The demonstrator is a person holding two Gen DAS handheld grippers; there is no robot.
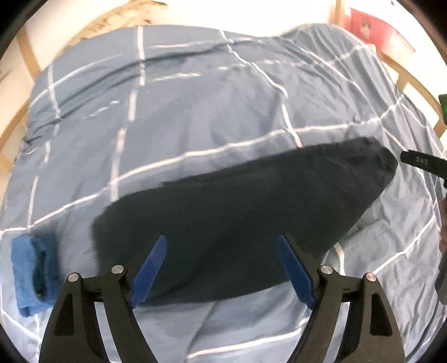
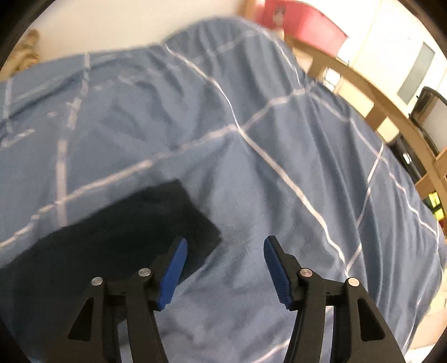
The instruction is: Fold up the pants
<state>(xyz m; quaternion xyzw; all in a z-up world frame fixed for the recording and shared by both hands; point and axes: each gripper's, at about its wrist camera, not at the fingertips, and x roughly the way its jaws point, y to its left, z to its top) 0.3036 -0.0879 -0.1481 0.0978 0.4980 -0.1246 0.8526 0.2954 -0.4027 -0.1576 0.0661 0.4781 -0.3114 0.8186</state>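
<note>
Dark navy pants (image 1: pixel 237 220) lie folded flat on a blue checked bed cover (image 1: pixel 195 117). My left gripper (image 1: pixel 220 243) hovers above their near edge, open, its blue pads clear of the cloth. In the right wrist view one end of the pants (image 2: pixel 134 223) lies at the lower left. My right gripper (image 2: pixel 225 245) stands open over the bare cover (image 2: pixel 251 167) just right of that end, nothing between its fingers. The tip of the right gripper (image 1: pixel 419 162) shows at the right edge of the left wrist view, beside the pants' far end.
A folded light blue cloth (image 1: pixel 33 270) lies on the cover left of the pants. A wooden bed rail (image 2: pixel 377 95) runs along the right side, with a pink box (image 2: pixel 301 22) beyond the far corner. A chair (image 2: pixel 427 106) stands past the rail.
</note>
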